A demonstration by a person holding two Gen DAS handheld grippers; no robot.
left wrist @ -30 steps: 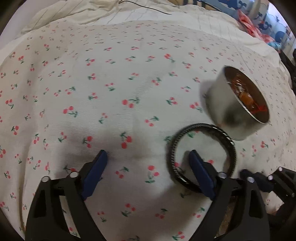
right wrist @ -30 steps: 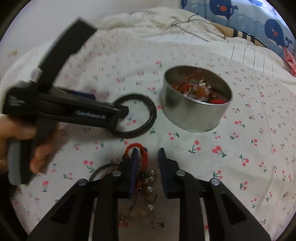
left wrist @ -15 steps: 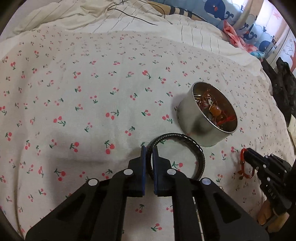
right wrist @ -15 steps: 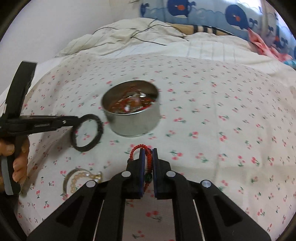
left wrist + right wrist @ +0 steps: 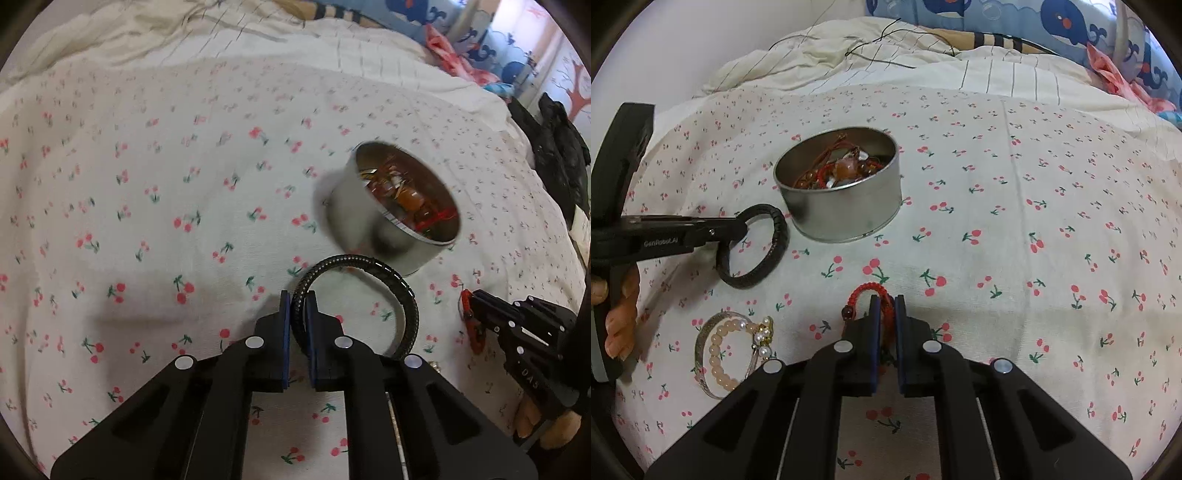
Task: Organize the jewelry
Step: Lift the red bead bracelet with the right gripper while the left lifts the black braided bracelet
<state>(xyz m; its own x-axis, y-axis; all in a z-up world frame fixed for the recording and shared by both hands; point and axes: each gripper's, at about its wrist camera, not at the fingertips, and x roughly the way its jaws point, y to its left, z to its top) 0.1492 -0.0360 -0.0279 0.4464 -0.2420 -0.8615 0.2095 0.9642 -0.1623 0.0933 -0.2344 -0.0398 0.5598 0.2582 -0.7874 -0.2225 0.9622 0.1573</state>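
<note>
A round metal tin holding several beaded pieces stands on the cherry-print bed cover; it also shows in the left wrist view. My left gripper is shut on a black braided bracelet and holds it just left of the tin; the bracelet also shows in the right wrist view. My right gripper is shut on a red cord bracelet with a dark bead, in front of the tin; this bracelet also shows in the left wrist view.
A pearl bracelet and a silver bangle lie on the cover at the near left. Rumpled striped bedding and whale-print pillows lie behind. Dark clothing sits at the far right.
Both grippers closed, the left on the black bracelet and the right on the red cord bracelet, and both lifted off the cover. The tin appears closer now.
</note>
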